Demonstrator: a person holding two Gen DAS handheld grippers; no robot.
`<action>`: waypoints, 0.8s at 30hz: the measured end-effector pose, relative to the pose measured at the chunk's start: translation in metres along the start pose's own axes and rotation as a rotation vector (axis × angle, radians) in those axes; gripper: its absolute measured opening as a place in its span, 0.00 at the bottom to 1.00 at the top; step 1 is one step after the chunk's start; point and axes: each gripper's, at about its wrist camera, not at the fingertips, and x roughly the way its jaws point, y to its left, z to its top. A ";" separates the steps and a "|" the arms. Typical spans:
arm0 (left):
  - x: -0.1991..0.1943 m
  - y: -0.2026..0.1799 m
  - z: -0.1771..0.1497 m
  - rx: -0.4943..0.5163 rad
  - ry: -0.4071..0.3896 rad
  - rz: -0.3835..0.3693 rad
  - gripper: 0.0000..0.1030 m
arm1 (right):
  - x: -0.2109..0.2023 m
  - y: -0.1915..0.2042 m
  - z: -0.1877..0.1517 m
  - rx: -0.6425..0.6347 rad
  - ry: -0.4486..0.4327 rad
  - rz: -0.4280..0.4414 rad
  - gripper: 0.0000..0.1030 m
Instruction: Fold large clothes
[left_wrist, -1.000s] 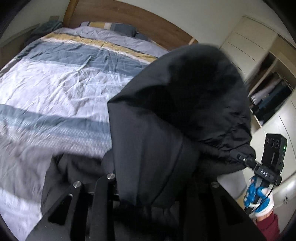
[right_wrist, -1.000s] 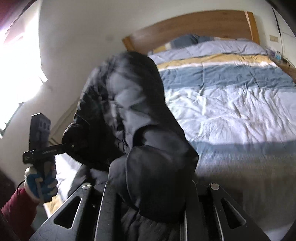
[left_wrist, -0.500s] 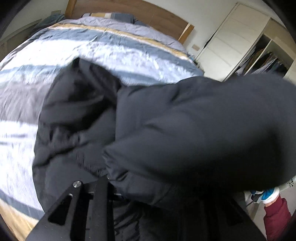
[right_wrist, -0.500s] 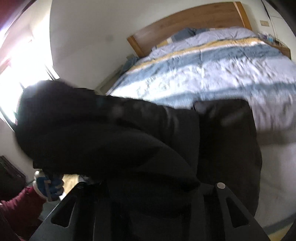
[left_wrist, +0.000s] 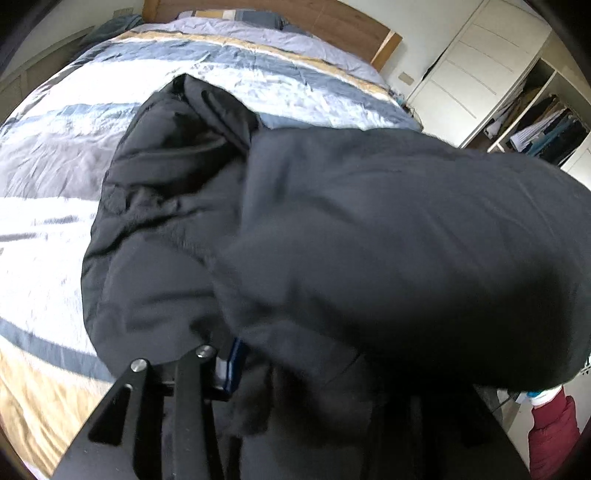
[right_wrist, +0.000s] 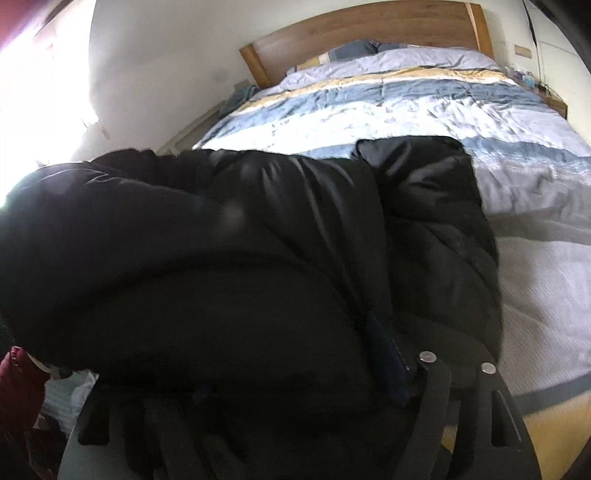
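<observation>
A wide bed is seen in both wrist views, covered by a striped duvet in blue, white and yellow bands, with a wooden headboard at the far end. Across the near part of the duvet a large black padded jacket is spread, one portion lying flat on the bed and a bulky folded portion bunched over it close to the cameras. A white wardrobe and an open closet with hanging clothes are visible beyond the bed in the left wrist view. The left gripper is found low in its frame with jacket fabric between its jaws, which are opening; whether the pads press on the cloth cannot be told. The right gripper is likewise buried in jacket fabric, its jaws opening, and its hold cannot be told. A dark red sleeve is seen at the edge.
</observation>
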 end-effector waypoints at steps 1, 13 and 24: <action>0.000 0.002 -0.002 0.009 0.005 0.000 0.41 | -0.005 -0.001 -0.006 0.006 0.004 -0.002 0.73; -0.091 -0.020 -0.020 0.091 -0.104 0.033 0.51 | -0.075 0.023 0.007 -0.050 -0.061 -0.018 0.74; -0.056 -0.073 0.054 0.098 -0.163 0.026 0.54 | -0.020 0.104 0.068 -0.182 -0.059 0.078 0.77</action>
